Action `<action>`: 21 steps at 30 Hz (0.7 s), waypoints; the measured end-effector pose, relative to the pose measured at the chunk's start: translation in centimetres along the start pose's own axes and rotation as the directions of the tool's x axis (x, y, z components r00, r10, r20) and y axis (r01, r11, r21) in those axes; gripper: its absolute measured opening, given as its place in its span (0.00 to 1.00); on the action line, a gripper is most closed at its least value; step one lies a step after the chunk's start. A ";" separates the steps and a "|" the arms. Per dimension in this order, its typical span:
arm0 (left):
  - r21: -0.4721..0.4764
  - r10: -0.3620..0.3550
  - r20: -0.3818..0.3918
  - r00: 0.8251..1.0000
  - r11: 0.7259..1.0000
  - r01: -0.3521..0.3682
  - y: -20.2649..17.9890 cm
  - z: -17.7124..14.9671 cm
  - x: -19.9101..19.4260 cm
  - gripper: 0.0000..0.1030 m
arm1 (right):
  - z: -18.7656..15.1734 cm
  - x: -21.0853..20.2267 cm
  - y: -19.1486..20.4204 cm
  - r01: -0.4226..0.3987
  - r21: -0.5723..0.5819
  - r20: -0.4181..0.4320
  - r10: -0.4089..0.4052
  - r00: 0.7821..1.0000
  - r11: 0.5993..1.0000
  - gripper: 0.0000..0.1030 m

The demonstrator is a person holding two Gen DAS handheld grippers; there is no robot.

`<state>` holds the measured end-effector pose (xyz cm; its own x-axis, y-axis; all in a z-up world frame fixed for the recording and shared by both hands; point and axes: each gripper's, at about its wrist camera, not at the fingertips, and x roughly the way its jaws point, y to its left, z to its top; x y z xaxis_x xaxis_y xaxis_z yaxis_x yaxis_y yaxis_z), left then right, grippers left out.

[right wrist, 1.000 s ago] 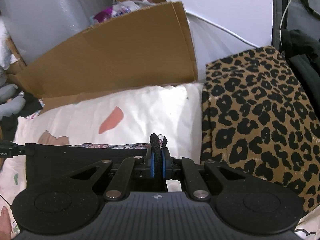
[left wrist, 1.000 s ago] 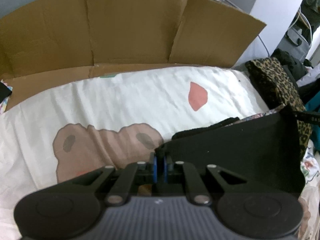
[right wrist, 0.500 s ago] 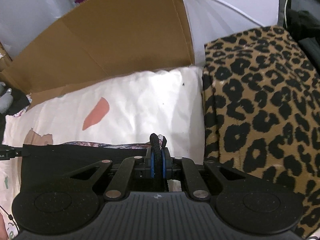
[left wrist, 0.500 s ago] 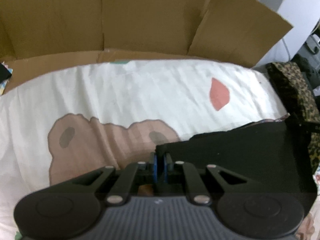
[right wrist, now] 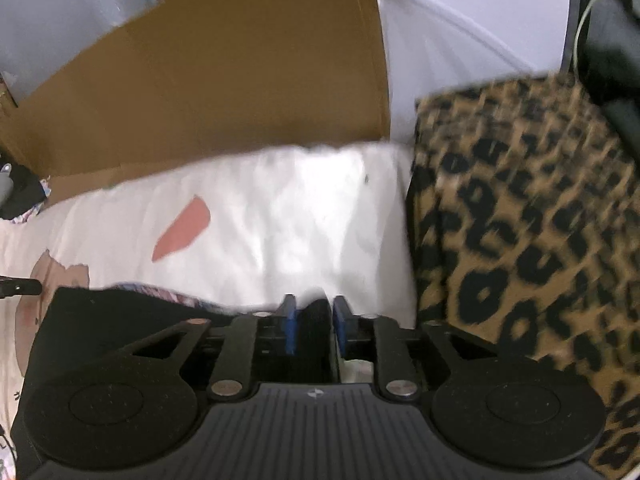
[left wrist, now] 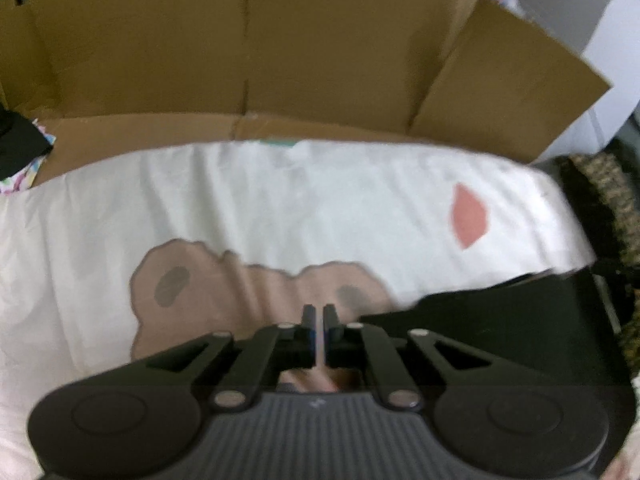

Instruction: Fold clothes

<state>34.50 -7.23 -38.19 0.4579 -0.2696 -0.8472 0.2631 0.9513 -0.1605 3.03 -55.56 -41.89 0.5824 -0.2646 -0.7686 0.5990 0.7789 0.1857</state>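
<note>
The black garment (left wrist: 500,320) lies flat on the white bear-print sheet (left wrist: 280,208), in front of the cardboard sheet (left wrist: 248,40) and just beside the leopard-print fabric (right wrist: 528,208). The left gripper (left wrist: 319,314) has its 2 fingers nearly together with nothing between them, just left of the garment's edge. The right gripper (right wrist: 313,312) is opening, its blue pads (right wrist: 289,330) standing apart around a fold of the garment.

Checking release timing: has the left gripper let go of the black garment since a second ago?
Yes. The left gripper sits beside the black garment, over the bear print, jaws nearly shut on nothing.
</note>
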 end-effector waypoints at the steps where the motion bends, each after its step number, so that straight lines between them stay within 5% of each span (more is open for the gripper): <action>1: 0.003 -0.014 0.008 1.000 1.000 0.014 -0.6 0.1 -0.6 0.08 | 0.2 -0.6 0.3 0.001 -0.006 0.017 -0.001 1.000 1.000 0.35; 9: 0.075 -0.131 0.004 0.991 0.989 0.130 -6.3 -0.3 -2.1 0.09 | 0.5 -3.5 4.8 -0.092 -0.072 0.066 0.097 0.993 0.993 0.37; 21: 0.131 -0.129 -0.034 0.991 0.983 0.133 -9.3 -1.4 -0.3 0.09 | -1.5 -2.2 11.3 -0.154 -0.208 0.011 0.159 0.987 0.966 0.26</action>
<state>30.75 -15.80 -37.18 0.3912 -0.3850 -0.8359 0.4300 0.8795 -0.2038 7.73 -45.28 -39.04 0.6766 -0.1435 -0.7222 0.3747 0.9115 0.1699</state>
